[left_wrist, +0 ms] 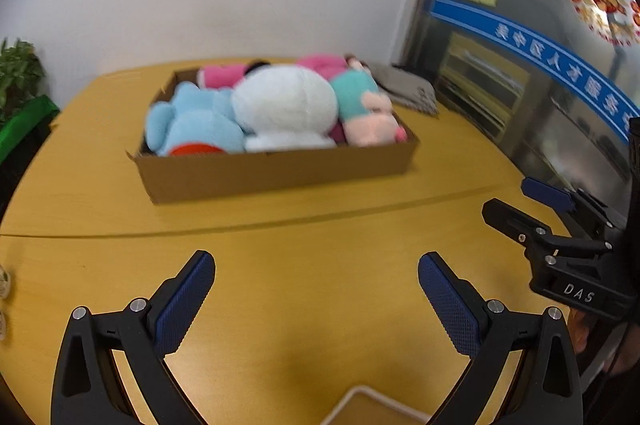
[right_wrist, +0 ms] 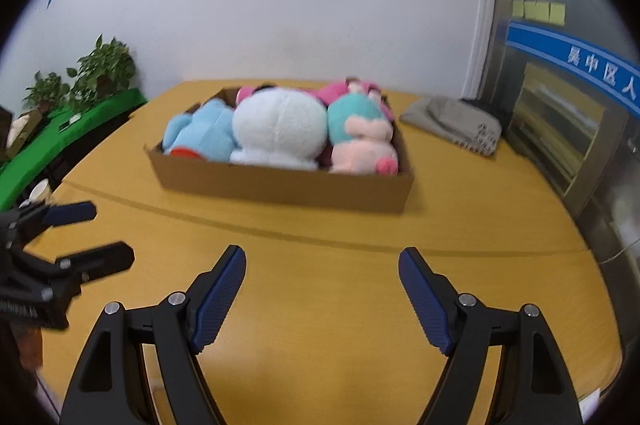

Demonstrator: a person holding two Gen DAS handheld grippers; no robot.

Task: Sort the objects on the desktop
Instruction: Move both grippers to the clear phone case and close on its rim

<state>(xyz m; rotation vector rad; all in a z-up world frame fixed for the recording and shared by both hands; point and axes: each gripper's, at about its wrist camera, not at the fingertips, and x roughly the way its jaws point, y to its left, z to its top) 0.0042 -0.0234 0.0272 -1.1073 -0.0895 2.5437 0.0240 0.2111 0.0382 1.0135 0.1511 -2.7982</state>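
Note:
A shallow cardboard box stands on the wooden table ahead of both grippers. It holds several plush toys: a light blue one, a big white one, a teal and pink one and a pink one behind. My left gripper is open and empty above the table. My right gripper is open and empty too. Each shows in the other's view, the right one and the left one.
A folded grey cloth lies at the table's back right corner. A white tray edge shows at the bottom of the left wrist view. Potted plants and a green surface stand at the left. A glass partition runs along the right.

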